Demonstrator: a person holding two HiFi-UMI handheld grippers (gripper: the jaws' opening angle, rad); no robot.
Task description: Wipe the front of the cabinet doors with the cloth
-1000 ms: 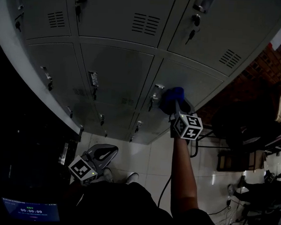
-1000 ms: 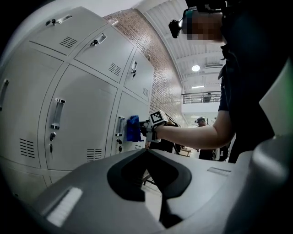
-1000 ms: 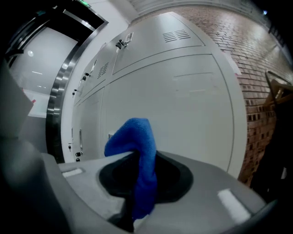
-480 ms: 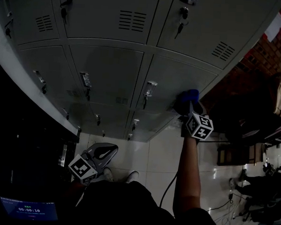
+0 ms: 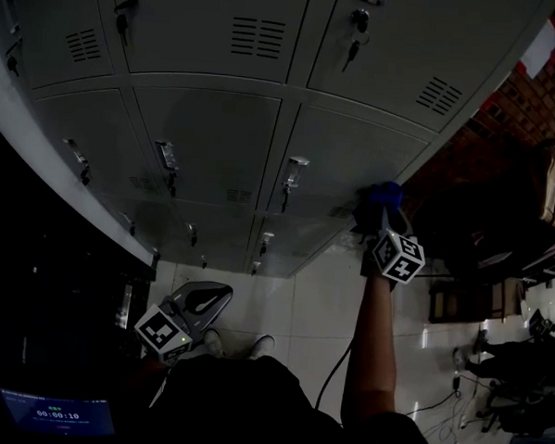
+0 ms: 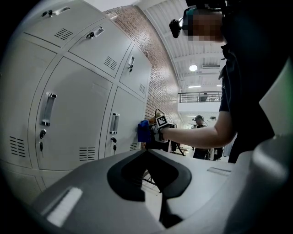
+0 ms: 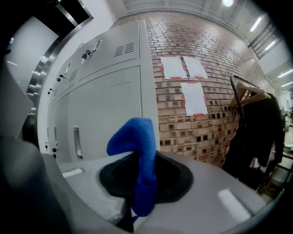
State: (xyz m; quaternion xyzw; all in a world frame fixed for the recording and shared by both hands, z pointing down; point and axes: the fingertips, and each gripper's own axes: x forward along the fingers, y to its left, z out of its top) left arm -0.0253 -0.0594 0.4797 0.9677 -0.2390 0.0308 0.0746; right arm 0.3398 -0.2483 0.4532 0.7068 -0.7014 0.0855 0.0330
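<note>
Grey metal cabinet doors [image 5: 217, 139] fill the upper head view, each with a handle [image 5: 295, 171] and vent slots. A blue cloth [image 5: 382, 200] is held in my right gripper [image 5: 385, 222], shut on it, against the right edge of a lower door [image 5: 346, 160]. The right gripper view shows the cloth [image 7: 138, 151] folded over and sticking up from the shut jaws of the right gripper [image 7: 139, 183], beside the door [image 7: 110, 114]. My left gripper [image 5: 199, 305] hangs low at my left, shut and holding nothing, away from the doors. The left gripper view shows the cloth [image 6: 143, 130] on the door.
A brick wall [image 7: 192, 55] with taped paper sheets adjoins the cabinet on the right. A dark coat [image 7: 256, 132] hangs on a rack there. Chairs [image 5: 482, 311] and cables lie on the tiled floor [image 5: 320, 302]. A small screen [image 5: 59, 414] glows at lower left.
My right gripper has carried the cloth rightward across the lower door, from next to the handle to the door's right edge. The left gripper has stayed put.
</note>
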